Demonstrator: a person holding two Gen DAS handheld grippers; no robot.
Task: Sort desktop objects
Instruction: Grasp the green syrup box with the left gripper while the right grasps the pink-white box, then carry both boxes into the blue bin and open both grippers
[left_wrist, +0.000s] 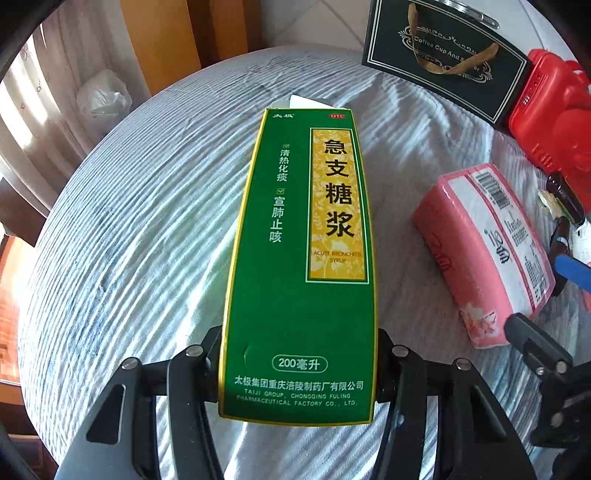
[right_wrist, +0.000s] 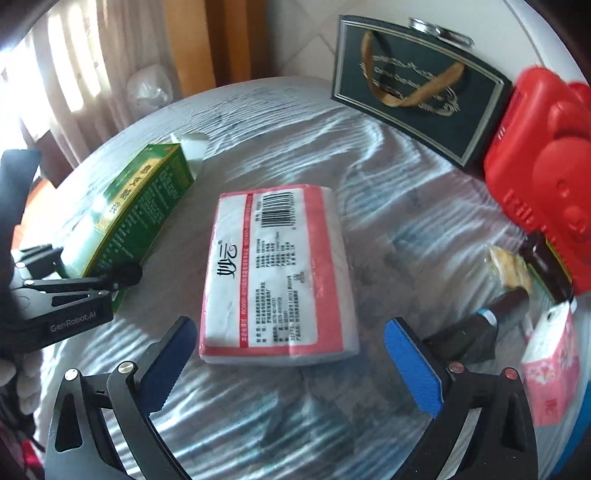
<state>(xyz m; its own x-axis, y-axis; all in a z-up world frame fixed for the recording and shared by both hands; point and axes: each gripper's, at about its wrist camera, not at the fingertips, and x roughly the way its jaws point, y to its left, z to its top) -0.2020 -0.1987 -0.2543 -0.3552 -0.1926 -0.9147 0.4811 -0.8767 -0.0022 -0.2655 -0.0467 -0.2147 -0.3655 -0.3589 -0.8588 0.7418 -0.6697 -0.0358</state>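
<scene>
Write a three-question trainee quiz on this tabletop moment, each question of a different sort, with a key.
1. True or false: the left gripper is shut on the green medicine box.
2. Multiple choice: what lies between the open fingers of the right gripper? A) the red plastic case B) the pink tissue pack C) the dark gift bag
3. Fill in: the volume printed in the oval at the near end of the green medicine box is ___ followed by two Chinese characters.

Key: 1 true; 2 B; 3 200.
</scene>
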